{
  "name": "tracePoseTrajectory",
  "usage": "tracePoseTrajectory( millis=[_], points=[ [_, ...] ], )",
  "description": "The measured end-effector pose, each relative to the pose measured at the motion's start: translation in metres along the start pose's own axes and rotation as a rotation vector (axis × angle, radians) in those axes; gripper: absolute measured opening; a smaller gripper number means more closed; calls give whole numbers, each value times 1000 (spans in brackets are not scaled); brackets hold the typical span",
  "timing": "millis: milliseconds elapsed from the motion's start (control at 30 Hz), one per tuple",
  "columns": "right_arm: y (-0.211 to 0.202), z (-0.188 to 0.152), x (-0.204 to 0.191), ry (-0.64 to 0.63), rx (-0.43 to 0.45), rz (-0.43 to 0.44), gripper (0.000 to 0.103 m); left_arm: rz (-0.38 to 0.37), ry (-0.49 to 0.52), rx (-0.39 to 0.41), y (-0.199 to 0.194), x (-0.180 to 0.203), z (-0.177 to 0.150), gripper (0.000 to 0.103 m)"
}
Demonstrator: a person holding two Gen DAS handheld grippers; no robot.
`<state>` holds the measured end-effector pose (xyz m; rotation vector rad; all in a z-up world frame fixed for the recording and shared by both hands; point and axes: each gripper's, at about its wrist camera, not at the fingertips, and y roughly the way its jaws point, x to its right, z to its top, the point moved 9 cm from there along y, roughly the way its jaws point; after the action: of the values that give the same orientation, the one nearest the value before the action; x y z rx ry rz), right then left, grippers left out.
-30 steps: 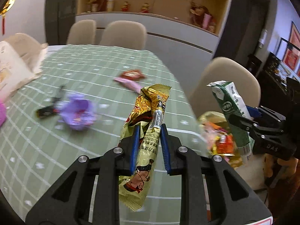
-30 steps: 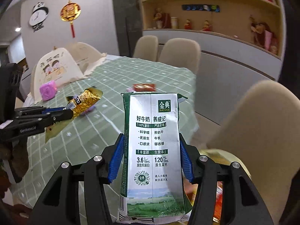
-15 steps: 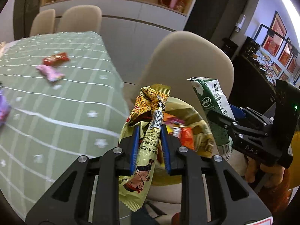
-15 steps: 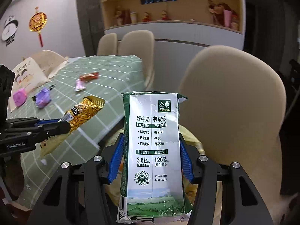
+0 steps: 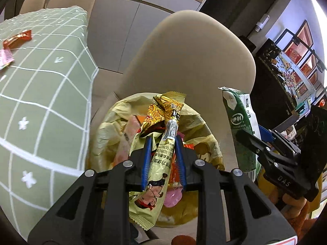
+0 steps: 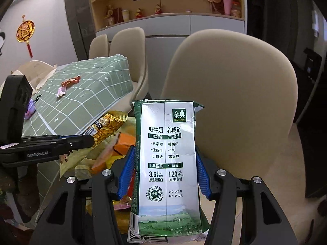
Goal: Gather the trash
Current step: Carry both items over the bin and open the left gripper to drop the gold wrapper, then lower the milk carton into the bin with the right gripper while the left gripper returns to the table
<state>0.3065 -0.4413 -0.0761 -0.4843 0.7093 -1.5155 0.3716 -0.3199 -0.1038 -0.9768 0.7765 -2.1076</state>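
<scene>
My left gripper [image 5: 163, 143] is shut on a yellow snack wrapper [image 5: 161, 153] and holds it over a yellow trash bag [image 5: 110, 128] that sits on a beige chair [image 5: 184, 57]. The bag holds several wrappers. My right gripper [image 6: 164, 161] is shut on a green and white milk carton [image 6: 166, 163], upright, to the right of the bag. The carton also shows in the left wrist view [image 5: 239, 122]. The wrapper shows in the right wrist view [image 6: 106, 126].
The green checked table [image 5: 40, 94] lies to the left, with a red wrapper [image 5: 18, 39] and a pink wrapper [image 5: 5, 58] on it. A purple item [image 6: 30, 108] lies further back on the table. More beige chairs [image 6: 126, 47] stand behind the table.
Both grippers have swung right, away from the table, and come down over the trash bag on the chair. Each still holds its item.
</scene>
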Motion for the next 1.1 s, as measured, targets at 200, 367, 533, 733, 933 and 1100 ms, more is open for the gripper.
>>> tracePoseTrajectory(
  millis=[200, 367, 533, 733, 933, 1100],
  points=[
    [11, -4, 6, 29, -7, 26, 52, -55, -28, 12, 7, 1, 5, 45],
    [15, -1, -8, 20, 16, 74, 52, -36, -28, 48, -19, -6, 10, 51],
    [21, 14, -61, -68, 62, 156, 52, 27, -19, 118, -65, -23, 8, 53],
    [109, -31, -80, -172, -232, 49, 51, 131, -70, 162, -118, -68, -2, 54],
    [132, -45, -77, -134, -336, 40, 51, 211, -108, 194, -163, -114, -20, 56],
    [130, -45, -85, -117, -331, 30, 51, 237, -150, 213, -181, -142, -33, 56]
  ],
)
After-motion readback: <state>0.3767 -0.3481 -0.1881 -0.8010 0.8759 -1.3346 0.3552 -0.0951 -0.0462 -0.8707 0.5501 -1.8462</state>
